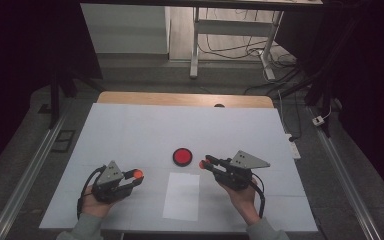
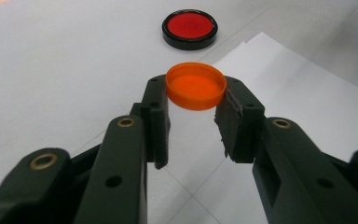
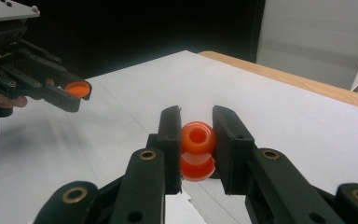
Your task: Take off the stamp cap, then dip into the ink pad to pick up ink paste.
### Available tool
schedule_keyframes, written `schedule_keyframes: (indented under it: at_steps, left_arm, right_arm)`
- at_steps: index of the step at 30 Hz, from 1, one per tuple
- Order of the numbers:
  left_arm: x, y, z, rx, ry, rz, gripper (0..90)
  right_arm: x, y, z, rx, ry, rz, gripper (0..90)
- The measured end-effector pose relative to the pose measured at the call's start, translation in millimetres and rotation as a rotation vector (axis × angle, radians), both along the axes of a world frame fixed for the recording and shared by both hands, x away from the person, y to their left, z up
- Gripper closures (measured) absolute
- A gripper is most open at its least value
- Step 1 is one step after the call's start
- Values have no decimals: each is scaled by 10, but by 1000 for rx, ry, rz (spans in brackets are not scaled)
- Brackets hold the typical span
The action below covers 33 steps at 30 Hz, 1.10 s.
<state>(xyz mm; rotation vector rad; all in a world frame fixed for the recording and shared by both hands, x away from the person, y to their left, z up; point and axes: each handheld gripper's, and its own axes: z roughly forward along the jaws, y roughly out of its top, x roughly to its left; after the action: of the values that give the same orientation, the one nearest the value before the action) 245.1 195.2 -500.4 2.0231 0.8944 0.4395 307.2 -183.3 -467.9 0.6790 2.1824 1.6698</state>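
High view: the left gripper [image 1: 136,176] sits near the desk's [image 1: 130,125] near-left corner, its jaws pinching an orange cap [image 1: 138,174] by the rim. The right gripper [image 1: 205,164] is over the near half of the desk, right of centre, clamped on an orange piece [image 1: 202,164]. Between them, toward the near edge, lies a sheet of paper [image 1: 182,196]; just beyond it, a red disc [image 1: 182,156] in a black rim rests at the desk's middle.

Left gripper view: the cap [image 2: 196,86] is held open side up between the jaw tips, above the paper [image 2: 298,107] — the disc [image 2: 189,29] lies farther on, untouched.

Right gripper view: the jaws are closed on the piece [image 3: 198,150], a rounded orange part with a hole in its end; what it is I cannot tell. The left gripper [image 3: 81,93] and its cap [image 3: 77,87] hang well apart, toward the far-left.

The step in hand looks like bringing cap and piece together. The next move calls for lining up the cap's opening with the piece's holed end — both held clear of the desk — then closing the gap squarely so neither slips.
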Motion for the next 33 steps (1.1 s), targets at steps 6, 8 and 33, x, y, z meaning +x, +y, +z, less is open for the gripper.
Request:
schedule_keyframes:
  at_steps: [6, 8, 33]
  left_arm:
    - [10, 6, -10, -5, 5, 0, 653]
    - [9, 9, -12, -5, 7, 0, 653]
    - [25, -36, -32, 4, 19, -17, 653]
  right_arm:
    - [7, 23, 6, -3, -4, 6, 728]
    - [17, 30, 6, -5, -2, 6, 728]
    - [236, 148, -53, -38, 16, -5, 728]
